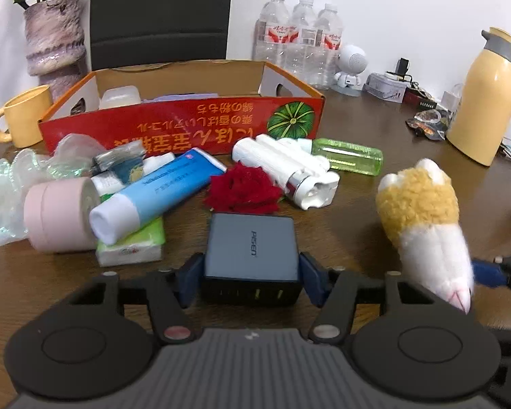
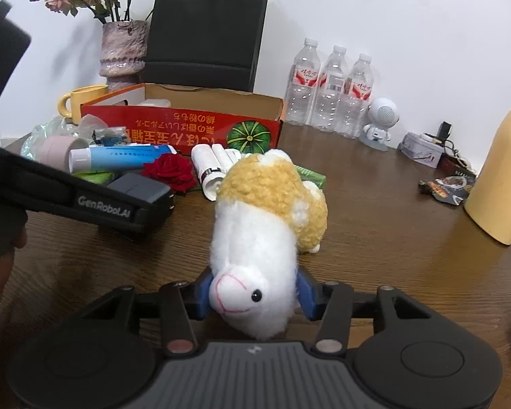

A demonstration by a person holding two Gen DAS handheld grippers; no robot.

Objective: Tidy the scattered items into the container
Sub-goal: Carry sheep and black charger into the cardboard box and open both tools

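Charger (image 1: 252,248) | left hand-held gripper (image 1: 250,281) clamped | right hand-held gripper (image 2: 253,294) clamps plush (image 2: 259,238)

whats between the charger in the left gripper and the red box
The red rose lies directly between the grey charger and the red box, clearest in the left wrist view.

left gripper (image 1: 250,281) jaws clamped, right gripper (image 2: 253,294) jaws clamped, both angled downward
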